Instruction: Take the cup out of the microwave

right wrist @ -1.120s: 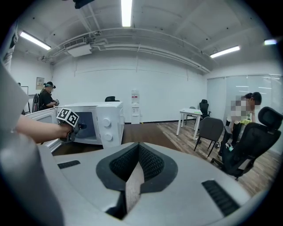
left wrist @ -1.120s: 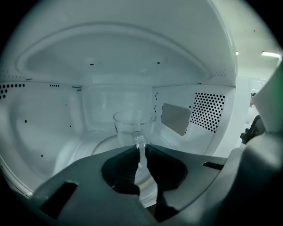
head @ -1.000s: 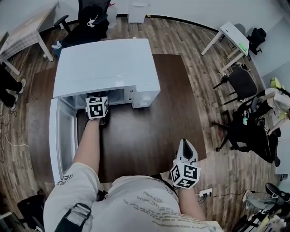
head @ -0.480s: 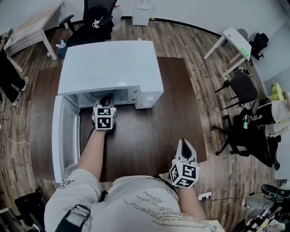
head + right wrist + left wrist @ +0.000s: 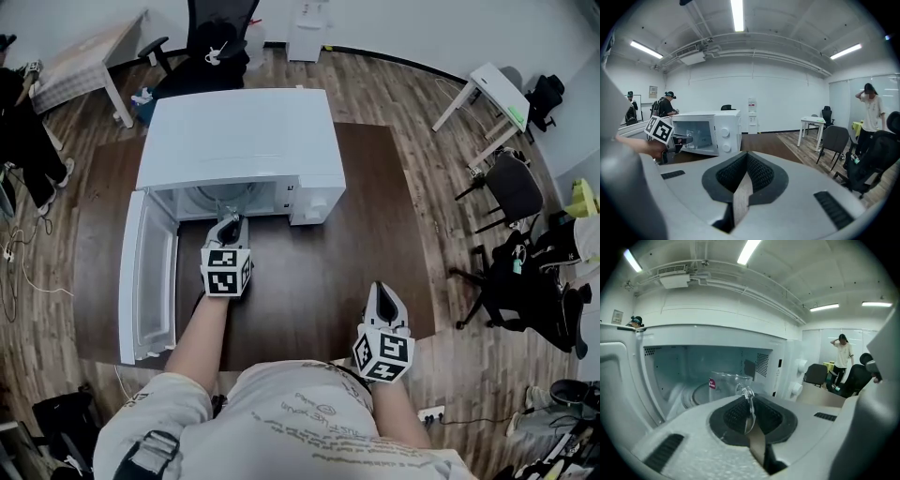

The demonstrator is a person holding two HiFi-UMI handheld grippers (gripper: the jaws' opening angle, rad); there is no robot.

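- Right, the dark wooden table (image 5: 309, 272) carries the white microwave (image 5: 239, 141), its door (image 5: 150, 272) swung wide to the left.
- Left gripper (image 5: 229, 228) sits at the cavity mouth, jaws clamped on the handle of the clear glass cup (image 5: 723, 386).
- Right gripper (image 5: 382, 298) waits near the table's front edge, jaws pressed together, empty.
- Cup hangs right at the threshold: grasped, I'd say, but not yet out and set down.

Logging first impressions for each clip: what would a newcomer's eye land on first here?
A white microwave sits on the dark table, its door swung wide open to the left. At its mouth the left hand-held gripper is shut on the handle of a clear glass cup; the right hand-held gripper hangs shut and empty near the table's front edge.
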